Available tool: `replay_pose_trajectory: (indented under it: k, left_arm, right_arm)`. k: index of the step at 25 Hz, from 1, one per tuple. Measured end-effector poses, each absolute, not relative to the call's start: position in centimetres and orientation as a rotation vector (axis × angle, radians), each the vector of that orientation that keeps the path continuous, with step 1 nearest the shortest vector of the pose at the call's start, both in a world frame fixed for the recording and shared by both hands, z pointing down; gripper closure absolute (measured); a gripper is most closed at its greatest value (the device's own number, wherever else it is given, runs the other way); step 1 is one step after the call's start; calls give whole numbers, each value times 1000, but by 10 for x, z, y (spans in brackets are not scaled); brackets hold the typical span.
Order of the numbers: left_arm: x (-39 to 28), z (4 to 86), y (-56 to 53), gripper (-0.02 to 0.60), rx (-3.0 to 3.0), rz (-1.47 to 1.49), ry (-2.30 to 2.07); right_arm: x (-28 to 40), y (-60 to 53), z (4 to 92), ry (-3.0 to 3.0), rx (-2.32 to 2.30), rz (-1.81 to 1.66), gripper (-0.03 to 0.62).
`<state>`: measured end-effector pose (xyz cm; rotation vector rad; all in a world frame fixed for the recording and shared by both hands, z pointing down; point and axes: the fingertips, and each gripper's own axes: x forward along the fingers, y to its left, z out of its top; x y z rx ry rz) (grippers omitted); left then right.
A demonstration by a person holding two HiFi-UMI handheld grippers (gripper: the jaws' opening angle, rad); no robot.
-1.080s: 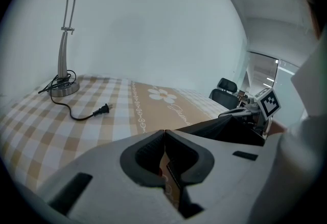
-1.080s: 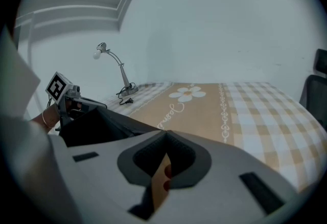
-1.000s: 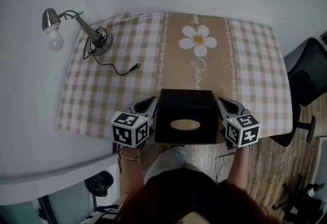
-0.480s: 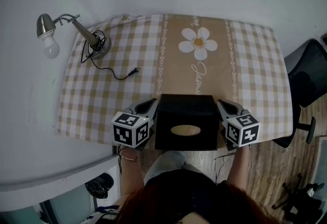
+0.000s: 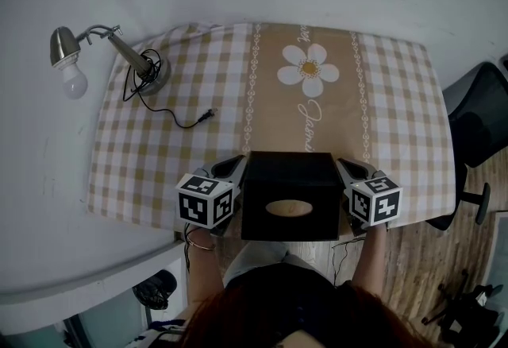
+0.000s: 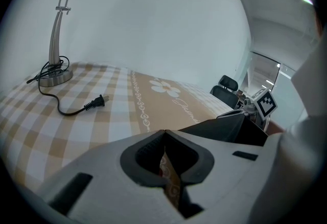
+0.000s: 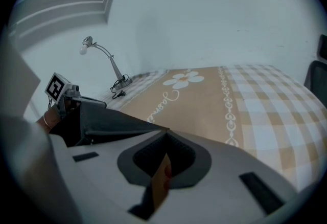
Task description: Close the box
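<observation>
well, the biggest thing in sight is the table [image 5: 159, 156], covered by a beige-and-white checked cloth with a plain tan band down its middle and a white daisy [image 5: 308, 68] printed at the far end. at the near edge, centred on that band, sits the black box [image 5: 290, 179]; its top face carries an oval opening [image 5: 288, 208] and looks flat from the head view, and i cannot tell whether it rests on the cloth or is lifted. a dark office chair [image 5: 476, 124] stands off the table's right side. the left gripper [image 5: 235, 161] lies just beside the box's left wall and the right gripper [image 5: 346, 164] just beside its right wall, both pointing away from the person. in the left gripper view the jaws meet at their tips, pinching a thin left tan strip [image 6: 171, 187] seen edge-on, with the box's dark side [image 6: 230, 128] to the right. in the right gripper view the jaws are likewise together on a right tan strip [image 7: 162, 182] with red marks. whether either strip belongs to the box is unclear. a silver desk lamp [image 5: 103, 44] stands at the far left corner, its black cord ending in a loose plug [image 5: 208, 113] on the cloth.
</observation>
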<state>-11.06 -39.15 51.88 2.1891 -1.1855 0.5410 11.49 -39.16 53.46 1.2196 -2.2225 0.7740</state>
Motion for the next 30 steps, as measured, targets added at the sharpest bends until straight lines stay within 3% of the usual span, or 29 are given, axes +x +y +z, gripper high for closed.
replay_pose_trajectory:
  k: [30]
  left_arm:
    - [-112, 494, -417, 554, 2205, 443, -1229]
  right_arm:
    - [113, -416, 504, -2263, 1251, 622, 577]
